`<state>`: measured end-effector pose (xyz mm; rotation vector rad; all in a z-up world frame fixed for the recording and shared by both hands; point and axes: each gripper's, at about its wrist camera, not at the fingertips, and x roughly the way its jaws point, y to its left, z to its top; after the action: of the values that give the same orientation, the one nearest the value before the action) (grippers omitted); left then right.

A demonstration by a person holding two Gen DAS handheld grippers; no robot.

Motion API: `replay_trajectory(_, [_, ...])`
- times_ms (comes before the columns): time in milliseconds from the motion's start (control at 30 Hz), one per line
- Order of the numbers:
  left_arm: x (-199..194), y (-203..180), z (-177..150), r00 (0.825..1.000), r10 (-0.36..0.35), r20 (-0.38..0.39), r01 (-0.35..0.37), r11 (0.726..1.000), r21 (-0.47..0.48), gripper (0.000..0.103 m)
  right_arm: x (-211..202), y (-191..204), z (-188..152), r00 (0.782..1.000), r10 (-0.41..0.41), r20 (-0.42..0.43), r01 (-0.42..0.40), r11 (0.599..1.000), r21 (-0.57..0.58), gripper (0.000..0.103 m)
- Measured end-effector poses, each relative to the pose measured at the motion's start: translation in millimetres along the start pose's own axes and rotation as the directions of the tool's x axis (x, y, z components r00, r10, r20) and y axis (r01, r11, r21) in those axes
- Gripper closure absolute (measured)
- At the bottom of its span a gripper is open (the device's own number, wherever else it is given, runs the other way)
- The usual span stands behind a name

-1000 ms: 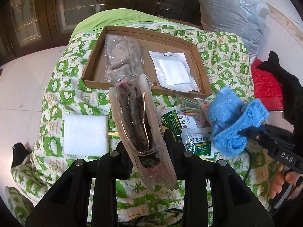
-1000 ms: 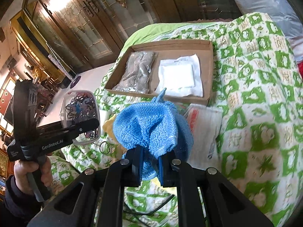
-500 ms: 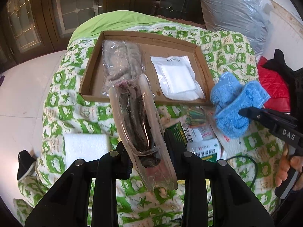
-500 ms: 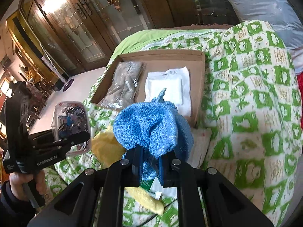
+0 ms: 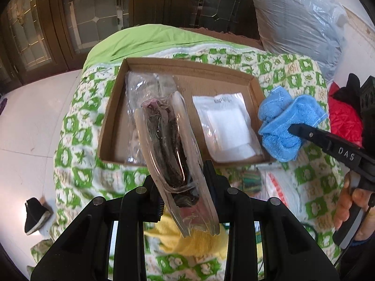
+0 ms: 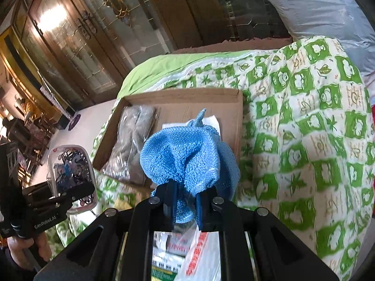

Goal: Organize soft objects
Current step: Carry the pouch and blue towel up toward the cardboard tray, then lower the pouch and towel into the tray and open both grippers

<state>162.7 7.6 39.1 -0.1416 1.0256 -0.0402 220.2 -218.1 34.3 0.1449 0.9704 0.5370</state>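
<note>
1. A clear plastic case of hair ties stands on edge between the jaws of the left gripper, its long axis running forward and up, away from the jaws toward the cardboard tray; its near end hangs below the jaws over a yellow cloth.
2. The left jaws are drawn in narrow and press on the case's two broad faces; in the right wrist view the same case shows face-on, clamped by the left gripper, with a hand on the handle.
3. A blue terry cloth is bunched in the jaws of the right gripper; the bundle billows forward and above the jaws, with one corner pointing up and away toward the tray.
4. The right jaws are pinched fully together on the cloth's lower folds. Seen from the left wrist, the cloth hangs at the tray's right edge, held by the right gripper.
5. Ahead of both jaws, the tray lies on a green-and-white patterned quilt and holds a bagged grey item on its left and a white packet on its right.
6. Below the right jaws lie printed sachets.
</note>
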Motion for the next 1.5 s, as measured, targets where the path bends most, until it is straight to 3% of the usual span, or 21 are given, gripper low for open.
replay_trajectory(267, [20.4, -5.3, 28.5, 1.0, -0.023, 0.007, 0.024, 0.999, -0.035, 0.074, 24.5, 1.1, 5.9, 1.0, 0.007, -0.007, -0.007, 1.0, 0.003, 0.092])
replay_trajectory(500, [53.9, -21.6, 42.3, 1.0, -0.02, -0.014, 0.02, 1.0, -0.011, 0.074, 41.4, -7.3, 6.9, 1.0, 0.003, -0.025, -0.002, 1.0, 0.012, 0.092])
replay_trajectory(900, [110.5, -22.4, 39.3, 0.997, 0.001, -0.076, -0.002, 1.0, -0.013, 0.074, 68.2, -8.3, 8.0, 0.997, -0.008, -0.072, 0.007, 1.0, -0.015, 0.092])
replay_trajectory(1167, [114.0, -17.5, 35.1, 0.998, -0.028, -0.06, 0.027, 0.999, -0.023, 0.073, 87.2, -10.2, 5.7, 0.992, -0.012, -0.125, 0.012, 1.0, 0.0, 0.091])
replay_trajectory(1267, [113.8, -17.0, 33.6, 0.997, -0.017, -0.069, 0.015, 1.0, -0.022, 0.067, 84.7, -11.9, 5.1, 0.995, -0.005, -0.104, 0.006, 1.0, 0.007, 0.089])
replay_trajectory(1300, [112.6, -18.3, 33.5, 0.998, 0.003, -0.066, -0.004, 1.0, -0.011, 0.059, 83.4, -12.4, 4.9, 0.996, -0.01, -0.09, 0.01, 1.0, 0.008, 0.089])
replay_trajectory(1333, [110.7, -19.5, 33.8, 0.998, 0.02, -0.057, -0.02, 1.0, 0.002, 0.048, 81.7, -12.4, 4.4, 0.997, -0.017, -0.081, 0.018, 1.0, 0.004, 0.086])
replay_trajectory(1400, [103.4, -21.0, 33.8, 0.999, 0.03, -0.03, -0.029, 0.999, 0.016, 0.039, 77.4, -12.5, 3.4, 0.998, -0.034, -0.056, 0.035, 0.999, 0.0, 0.074])
replay_trajectory(1467, [97.3, -21.6, 35.4, 0.999, 0.032, -0.012, -0.032, 0.999, 0.017, 0.038, 72.6, -12.9, 3.1, 0.999, -0.041, -0.033, 0.041, 0.999, 0.001, 0.049])
replay_trajectory(1500, [93.9, -21.5, 37.0, 0.999, 0.034, -0.005, -0.034, 0.999, 0.015, 0.038, 70.5, -12.9, 3.2, 0.999, -0.041, -0.022, 0.041, 0.999, 0.001, 0.047])
